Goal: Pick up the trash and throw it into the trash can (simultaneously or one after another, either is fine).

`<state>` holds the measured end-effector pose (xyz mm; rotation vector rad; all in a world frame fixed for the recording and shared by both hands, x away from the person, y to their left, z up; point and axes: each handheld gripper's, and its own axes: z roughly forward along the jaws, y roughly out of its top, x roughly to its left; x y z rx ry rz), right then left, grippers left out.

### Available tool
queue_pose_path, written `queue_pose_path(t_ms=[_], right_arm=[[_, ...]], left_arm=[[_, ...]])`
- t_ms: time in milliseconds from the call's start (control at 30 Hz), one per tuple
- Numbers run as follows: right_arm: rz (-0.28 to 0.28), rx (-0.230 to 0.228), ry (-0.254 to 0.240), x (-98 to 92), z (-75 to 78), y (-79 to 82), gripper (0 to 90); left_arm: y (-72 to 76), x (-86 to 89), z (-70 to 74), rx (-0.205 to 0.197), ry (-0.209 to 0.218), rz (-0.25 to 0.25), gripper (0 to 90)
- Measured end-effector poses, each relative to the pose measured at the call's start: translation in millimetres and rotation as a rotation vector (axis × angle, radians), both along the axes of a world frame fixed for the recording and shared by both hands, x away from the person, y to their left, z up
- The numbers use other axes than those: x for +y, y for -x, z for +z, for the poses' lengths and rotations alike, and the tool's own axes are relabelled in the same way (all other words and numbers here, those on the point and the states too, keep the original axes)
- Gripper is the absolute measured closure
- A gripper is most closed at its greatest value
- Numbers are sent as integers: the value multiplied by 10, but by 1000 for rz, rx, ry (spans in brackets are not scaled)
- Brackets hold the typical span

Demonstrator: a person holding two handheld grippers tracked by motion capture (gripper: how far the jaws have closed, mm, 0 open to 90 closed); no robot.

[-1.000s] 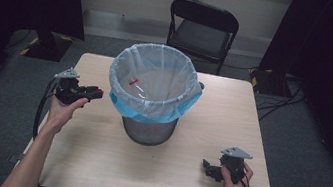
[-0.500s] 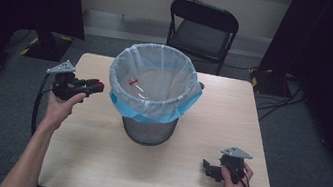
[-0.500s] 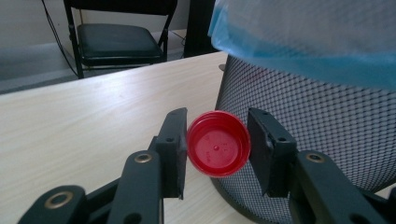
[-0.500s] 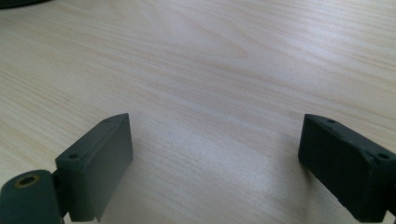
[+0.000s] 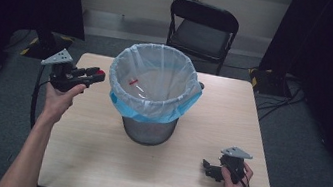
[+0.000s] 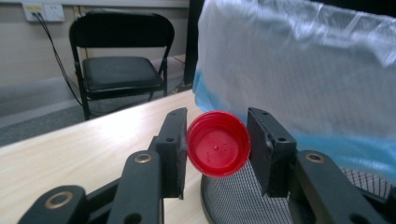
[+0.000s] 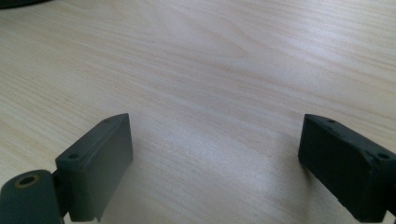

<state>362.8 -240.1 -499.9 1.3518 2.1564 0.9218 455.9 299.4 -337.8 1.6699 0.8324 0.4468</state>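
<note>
A red bottle cap [image 6: 217,149] is pinched between the two black jaws of my left gripper [image 6: 217,151], its hollow side facing the camera. In the high view that left gripper [image 5: 98,73] is raised above the table, left of the bin, with the red cap [image 5: 101,72] at its tip near the rim. The mesh waste bin [image 5: 153,99] stands mid-table, lined with a clear and blue bag; a small red item [image 5: 133,81] lies inside. My right gripper [image 5: 205,166] rests low at the front right of the table, jaws wide apart [image 7: 215,154] over bare wood.
The light wooden table [image 5: 92,163] has room in front of the bin and on its right half. A black folding chair [image 5: 203,31] stands behind the table's far edge. Dark floor and cables surround the table.
My left gripper has risen with the red cap and shifted a little toward the bin's rim. The right gripper has stayed where it was.
</note>
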Motion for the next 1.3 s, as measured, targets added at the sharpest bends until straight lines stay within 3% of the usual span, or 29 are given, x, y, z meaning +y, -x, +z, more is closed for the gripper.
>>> queue_pose_path(t_ms=[300,400,733,1033,1300], right_arm=[[0,0,0,0,0,0,92],[0,0,0,0,0,0,92],[0,0,0,0,0,0,92],[0,0,0,0,0,0,92],[0,0,0,-1,0,0,92]], left_arm=[[55,25,190,-55,23,-6,599],[86,37,249,-71,59,-10,599],[152,23,481,-128,113,-25,599],[201,-66,703,-168,155,-72,599],[243,-247,861,-192,148,-138,599]])
